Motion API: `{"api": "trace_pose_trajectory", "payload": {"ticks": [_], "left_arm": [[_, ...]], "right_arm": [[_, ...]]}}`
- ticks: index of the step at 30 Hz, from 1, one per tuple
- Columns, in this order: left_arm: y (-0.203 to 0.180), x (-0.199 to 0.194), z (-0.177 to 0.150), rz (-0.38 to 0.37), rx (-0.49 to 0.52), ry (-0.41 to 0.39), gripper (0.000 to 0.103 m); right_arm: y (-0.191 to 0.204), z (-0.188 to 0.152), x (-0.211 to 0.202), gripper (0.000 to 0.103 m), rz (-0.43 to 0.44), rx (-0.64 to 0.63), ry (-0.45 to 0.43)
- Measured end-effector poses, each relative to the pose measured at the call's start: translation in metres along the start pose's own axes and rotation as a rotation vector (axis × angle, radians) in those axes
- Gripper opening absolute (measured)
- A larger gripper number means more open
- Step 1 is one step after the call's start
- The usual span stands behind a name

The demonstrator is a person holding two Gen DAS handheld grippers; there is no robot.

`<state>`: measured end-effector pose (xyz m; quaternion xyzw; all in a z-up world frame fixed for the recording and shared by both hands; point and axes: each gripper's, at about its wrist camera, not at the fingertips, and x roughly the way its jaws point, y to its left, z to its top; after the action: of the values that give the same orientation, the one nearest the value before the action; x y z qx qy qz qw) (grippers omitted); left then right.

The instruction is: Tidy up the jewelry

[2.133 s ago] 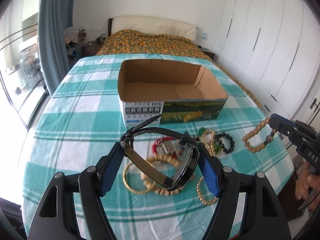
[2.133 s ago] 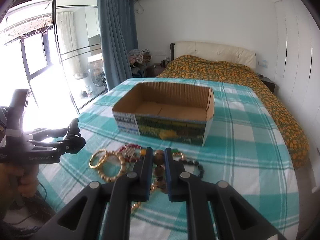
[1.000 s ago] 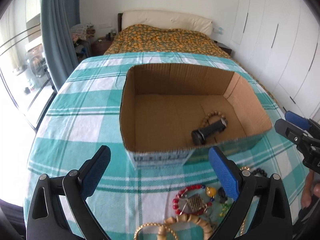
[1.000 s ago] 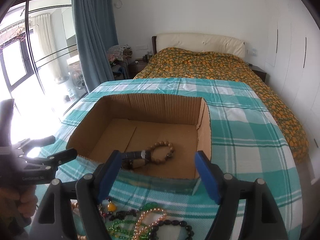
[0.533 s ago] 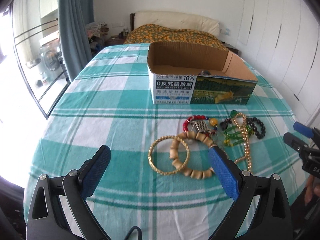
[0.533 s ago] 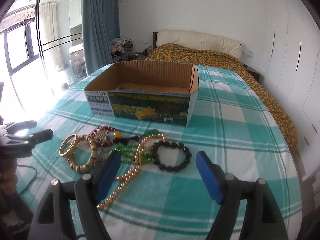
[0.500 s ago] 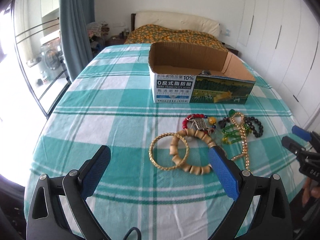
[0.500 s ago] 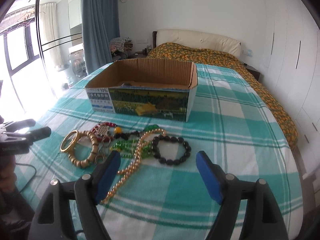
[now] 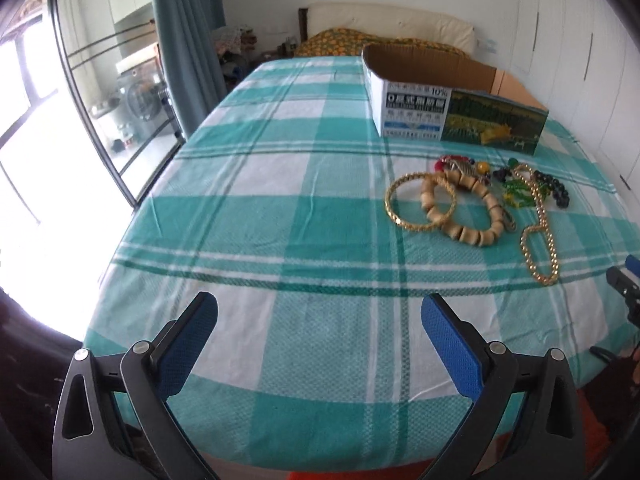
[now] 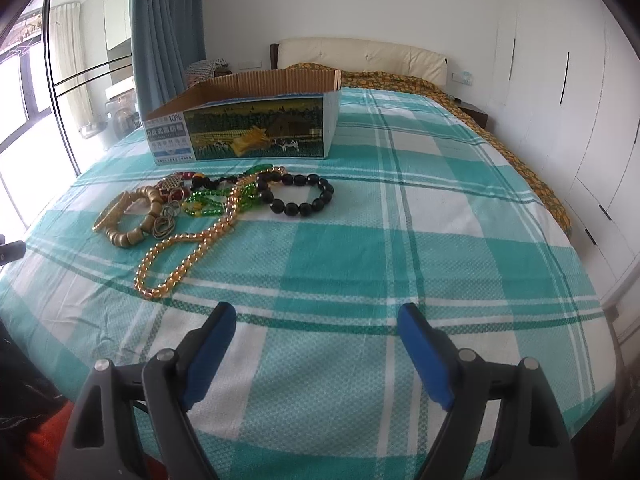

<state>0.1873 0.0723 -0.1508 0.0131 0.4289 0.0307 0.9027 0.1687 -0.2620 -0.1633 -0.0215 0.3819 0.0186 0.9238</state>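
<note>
one checked tablecloth [image 10: 440, 240], covering the table as work surface. one cardboard box [image 10: 256, 128], far side, open top to receive pieces, we judge. one jewelry pile [image 10: 216, 204] just near of the box: one gold bead necklace [image 10: 188, 248], one black bead bracelet [image 10: 300, 196], one wooden bead bracelet [image 9: 464, 216], one gold bangle [image 9: 416, 202], others tangled. our left gripper [image 9: 320, 328] and right gripper [image 10: 316, 332]: fingers spread wide, empty, at the near edge.

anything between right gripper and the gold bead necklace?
Nothing: right wrist view shows only bare checked cloth between the open right gripper and the gold bead necklace.
</note>
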Motion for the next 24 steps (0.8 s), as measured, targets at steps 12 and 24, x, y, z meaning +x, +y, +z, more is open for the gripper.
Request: {"api": "trace_pose_trajectory", "payload": {"ticks": [12,24], "left_arm": [[-0.023,0.034,-0.028,-0.055,0.000,0.047,0.102],[-0.028,0.034,-0.026,-0.049,-0.019,0.046,0.103]], "right_arm": [[0.013,-0.020,0.010,0.087,-0.014,-0.038,0.044],[0.011,-0.028,0.010,0.103,0.023,-0.025,0.006]]}}
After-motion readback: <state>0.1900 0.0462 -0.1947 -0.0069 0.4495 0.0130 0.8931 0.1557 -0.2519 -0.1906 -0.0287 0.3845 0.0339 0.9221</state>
